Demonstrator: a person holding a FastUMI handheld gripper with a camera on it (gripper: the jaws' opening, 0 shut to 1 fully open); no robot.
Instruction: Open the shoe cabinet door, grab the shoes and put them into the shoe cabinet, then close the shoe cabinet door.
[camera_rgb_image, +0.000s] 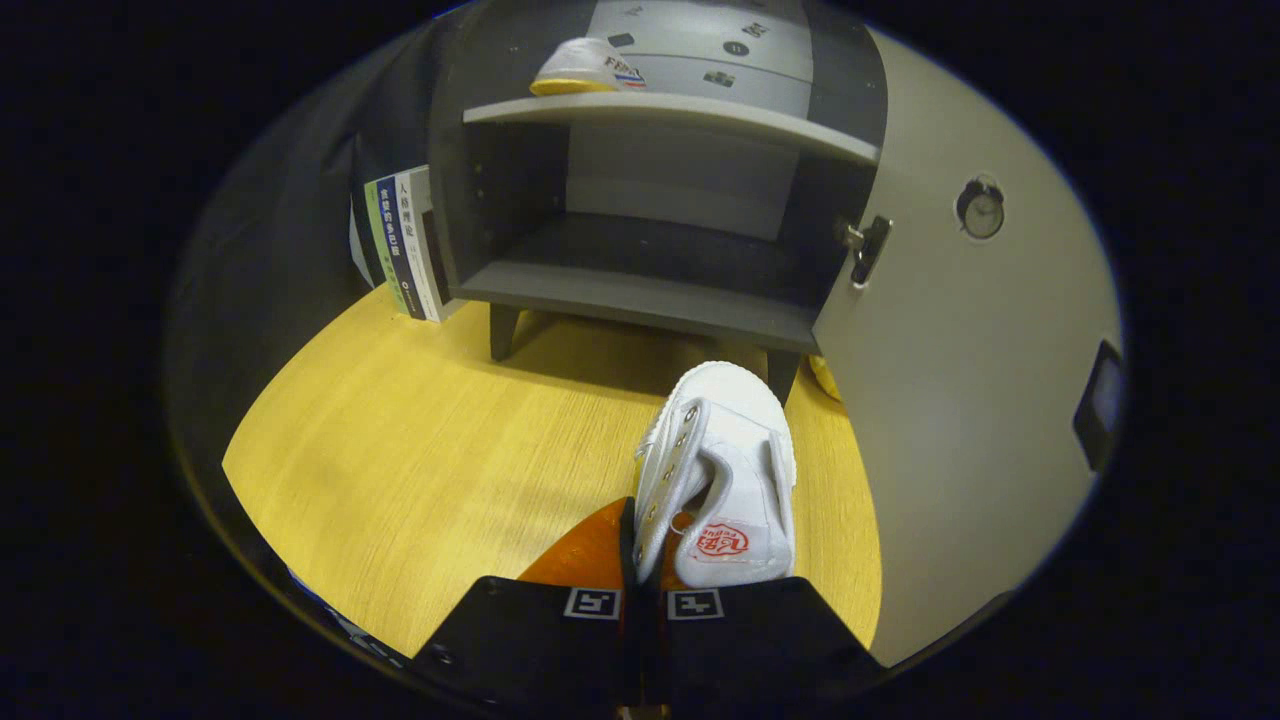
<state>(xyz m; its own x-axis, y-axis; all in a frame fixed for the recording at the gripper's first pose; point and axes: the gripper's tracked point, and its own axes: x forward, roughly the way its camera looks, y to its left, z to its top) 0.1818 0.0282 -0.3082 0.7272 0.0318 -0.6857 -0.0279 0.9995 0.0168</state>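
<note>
- Gripper (640, 560) clamped on white shoe (725, 470), both fingers pressing its side wall.
- Shoe held above wooden floor (420, 470), just before shoe cabinet (650, 290).
- Cabinet door (960, 400) swung open; second shoe (585, 68) on upper shelf.

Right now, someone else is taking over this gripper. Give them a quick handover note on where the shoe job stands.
Gripper: shut on the white shoe, pinching its side wall, above the wooden floor ahead of the cabinet.
Cabinet door: open, swung to the right.
Done: the other shoe lies on the upper shelf.
Left: place the held shoe in the cabinet, perhaps on the lower shelf, then close the door.
</note>
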